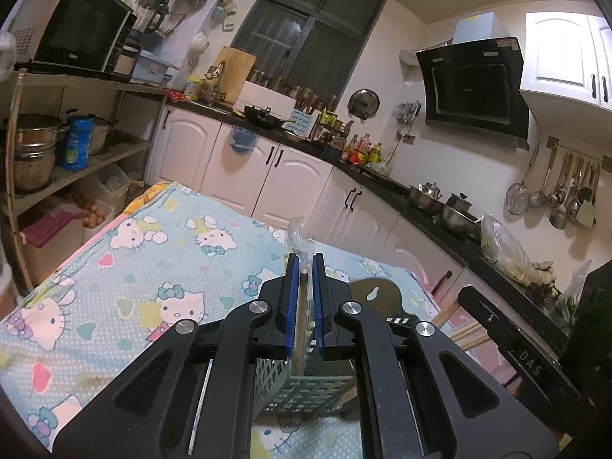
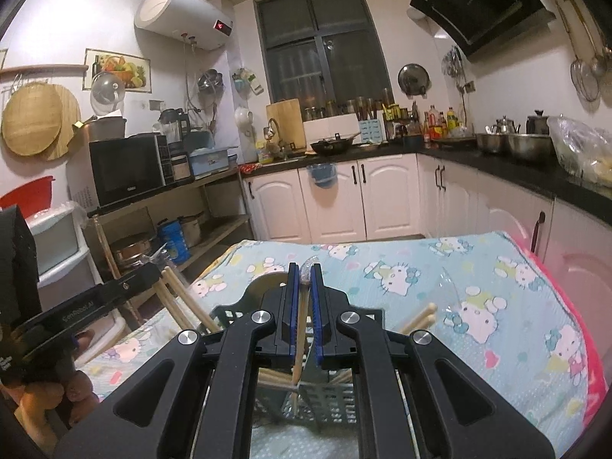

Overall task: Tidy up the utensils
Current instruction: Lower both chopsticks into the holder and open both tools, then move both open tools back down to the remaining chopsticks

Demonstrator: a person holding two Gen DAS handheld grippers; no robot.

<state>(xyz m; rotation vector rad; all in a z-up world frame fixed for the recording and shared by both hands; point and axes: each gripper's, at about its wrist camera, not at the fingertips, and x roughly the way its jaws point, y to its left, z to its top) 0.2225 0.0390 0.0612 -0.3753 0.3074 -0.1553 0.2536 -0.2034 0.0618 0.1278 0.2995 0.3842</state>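
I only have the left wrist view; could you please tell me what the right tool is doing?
Observer: The right tool is shut on a wrapped chopstick above the basket.
Operator: Thank you. Does the basket hold any chopsticks yet?
Observer: Yes, a pair sticks out on its right side.
Operator: And how does my left tool look from there?
Observer: The chopsticks held in the left tool slant down to the basket's left corner.

left gripper (image 1: 305,267) fingers clamp wrapped chopstick (image 1: 303,287) | above slotted basket (image 1: 306,390) | cartoon-print cloth (image 1: 153,267)
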